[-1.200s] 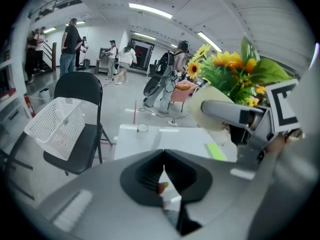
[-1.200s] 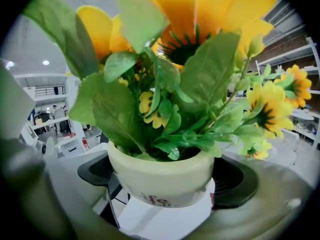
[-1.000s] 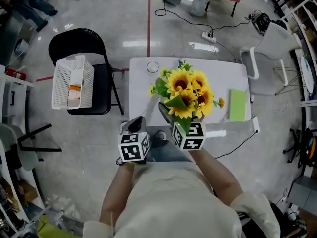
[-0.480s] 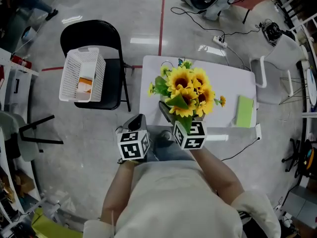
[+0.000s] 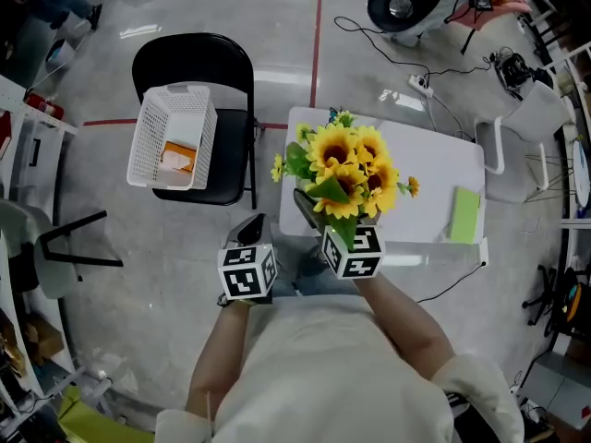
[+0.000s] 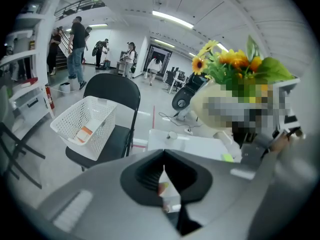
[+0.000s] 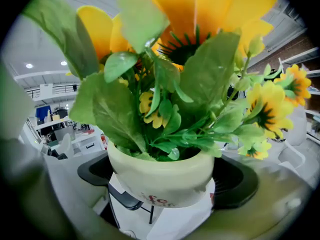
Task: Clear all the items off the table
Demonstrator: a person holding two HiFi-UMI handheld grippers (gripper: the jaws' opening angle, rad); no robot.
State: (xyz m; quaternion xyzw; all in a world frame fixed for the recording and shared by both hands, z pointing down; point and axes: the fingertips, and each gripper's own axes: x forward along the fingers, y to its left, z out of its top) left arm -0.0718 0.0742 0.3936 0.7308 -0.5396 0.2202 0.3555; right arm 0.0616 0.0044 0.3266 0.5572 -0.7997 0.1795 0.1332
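Right gripper [image 7: 160, 184]: I had its fingers spread wide round the pot [image 7: 160, 176], one on each flank, clamped just under the rim.
Why so: I judged that a side grip below the rim kept the pot level and left the flowers [image 5: 349, 169] clear of the fingers.
Pot's place: carried low over the table [image 5: 434, 169], toward its 8 o'clock edge.
Axis: the pot's long axis stood upright, with the mouth and blooms facing up at the head camera; the gripper reached toward 11 o'clock.
Left gripper [image 6: 162, 179]: its fingers were pressed flush together with nothing between them, idle at 9 o'clock of the right one.
Basket [image 5: 175, 137]: it sat on the chair [image 5: 199, 63], at 10 o'clock of the pot and well apart; I took it for the drop place.
Left to clear: a green pad [image 5: 464, 215] lay flat at the table's 3 o'clock.
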